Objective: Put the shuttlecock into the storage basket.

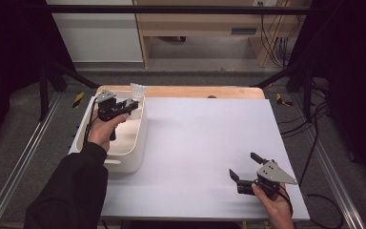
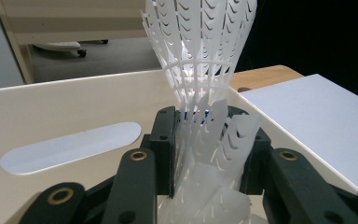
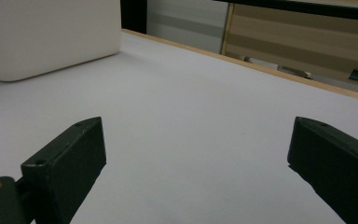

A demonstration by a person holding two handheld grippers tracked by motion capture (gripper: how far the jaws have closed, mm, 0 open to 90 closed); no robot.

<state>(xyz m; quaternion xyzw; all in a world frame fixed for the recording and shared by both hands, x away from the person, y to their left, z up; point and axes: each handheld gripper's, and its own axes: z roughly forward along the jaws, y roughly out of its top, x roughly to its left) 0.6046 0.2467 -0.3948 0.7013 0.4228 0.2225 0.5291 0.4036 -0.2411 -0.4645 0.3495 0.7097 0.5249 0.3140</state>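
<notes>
Crushed between the closed jaws of the left gripper [image 2: 213, 154], the shuttlecock [image 2: 200, 56] needs a softer squeeze while lifted clear of the white bin [image 1: 133, 152]; the right gripper [image 1: 246, 168] rests apart.

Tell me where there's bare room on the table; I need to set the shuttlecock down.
The white tabletop lies bare between the cream plastic bin and the right gripper. It is crowded only at the bin's far end, where the left gripper clamps the white plastic shuttlecock.
</notes>
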